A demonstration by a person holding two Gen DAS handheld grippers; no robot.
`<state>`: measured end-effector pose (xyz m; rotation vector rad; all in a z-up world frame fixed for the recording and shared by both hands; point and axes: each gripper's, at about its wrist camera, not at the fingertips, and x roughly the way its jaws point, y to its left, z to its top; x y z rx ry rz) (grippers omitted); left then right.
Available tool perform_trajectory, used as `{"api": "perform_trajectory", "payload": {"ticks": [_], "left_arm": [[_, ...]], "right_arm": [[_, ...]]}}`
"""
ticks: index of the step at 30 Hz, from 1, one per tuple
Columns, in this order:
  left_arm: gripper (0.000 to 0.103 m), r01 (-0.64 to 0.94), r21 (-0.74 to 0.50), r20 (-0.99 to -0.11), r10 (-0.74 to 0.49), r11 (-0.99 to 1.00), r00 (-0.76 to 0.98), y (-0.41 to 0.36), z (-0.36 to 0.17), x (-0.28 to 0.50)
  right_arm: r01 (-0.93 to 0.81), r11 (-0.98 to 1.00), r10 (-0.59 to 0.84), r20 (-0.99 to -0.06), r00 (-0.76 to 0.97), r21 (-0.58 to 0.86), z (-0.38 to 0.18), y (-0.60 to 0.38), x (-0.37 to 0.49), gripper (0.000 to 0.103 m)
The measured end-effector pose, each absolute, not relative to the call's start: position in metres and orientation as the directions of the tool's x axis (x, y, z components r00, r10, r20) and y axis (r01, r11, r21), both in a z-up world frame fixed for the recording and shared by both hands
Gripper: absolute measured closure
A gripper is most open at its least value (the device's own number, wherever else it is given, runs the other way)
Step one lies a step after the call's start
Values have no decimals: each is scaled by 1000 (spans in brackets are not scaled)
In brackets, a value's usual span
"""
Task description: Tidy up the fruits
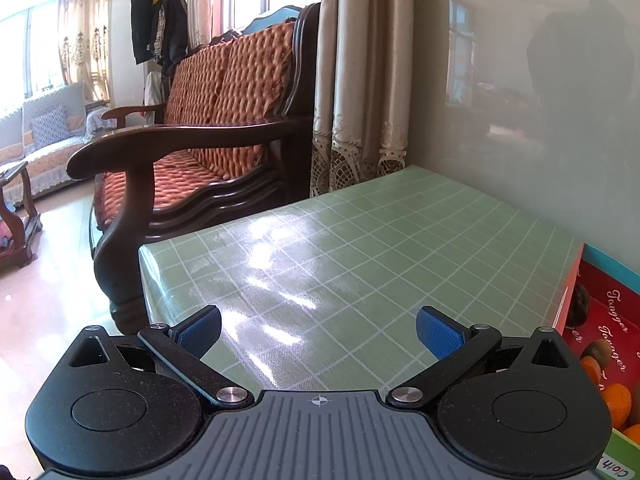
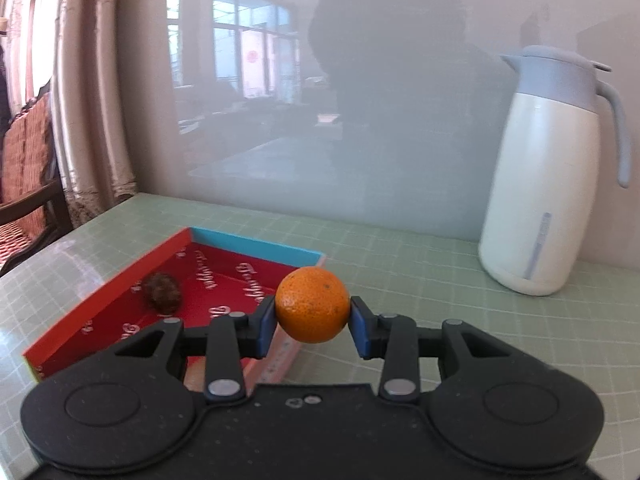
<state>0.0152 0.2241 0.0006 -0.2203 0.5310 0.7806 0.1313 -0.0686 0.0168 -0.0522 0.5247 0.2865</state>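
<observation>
Over the green checked surface point(image 1: 360, 240) the left hand-held gripper point(image 1: 319, 330) hangs with its jaws wide apart and empty, the red box point(image 2: 120, 304) with a brown fruit point(image 2: 162, 293) lies beside it, and the right hand-held gripper point(image 2: 313, 320) is clamped on an orange point(image 2: 312, 304) at the box's right edge, near a white jug point(image 2: 548, 184).

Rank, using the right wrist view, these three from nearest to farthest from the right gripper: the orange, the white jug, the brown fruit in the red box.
1. Orange: clamped in the right gripper.
2. Brown fruit: left, inside the red box.
3. White jug: far right, by the wall.
</observation>
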Motion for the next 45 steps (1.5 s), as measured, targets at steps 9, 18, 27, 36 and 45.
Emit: {"api": "perform_trajectory", "payload": {"ticks": [9,18,27,36,45], "left_arm": [[0,-716,3,-546,601,698,584,227,-1,17],[0,-710,0,-546,595,704,590,225,-2,17],[0,-706,11,-540,598,708,592,222,-2,17],[0,-697,6,-538,590,717,602,220,-1,16],[0,-662,9,-545,559,750,626,211,0,20]], "right_arm": [[-370,929,322,-515,795,10,12,-44,126,66],[-412,911,341,-509,791,-30,12,-29,119,65],[-416,909,348,-518,781,-18,11,-26,122,71],[-425,905,364,-512,778,-3,13,-22,120,68],[-400,916,346,-475,809,-15,17,-24,113,13]]}}
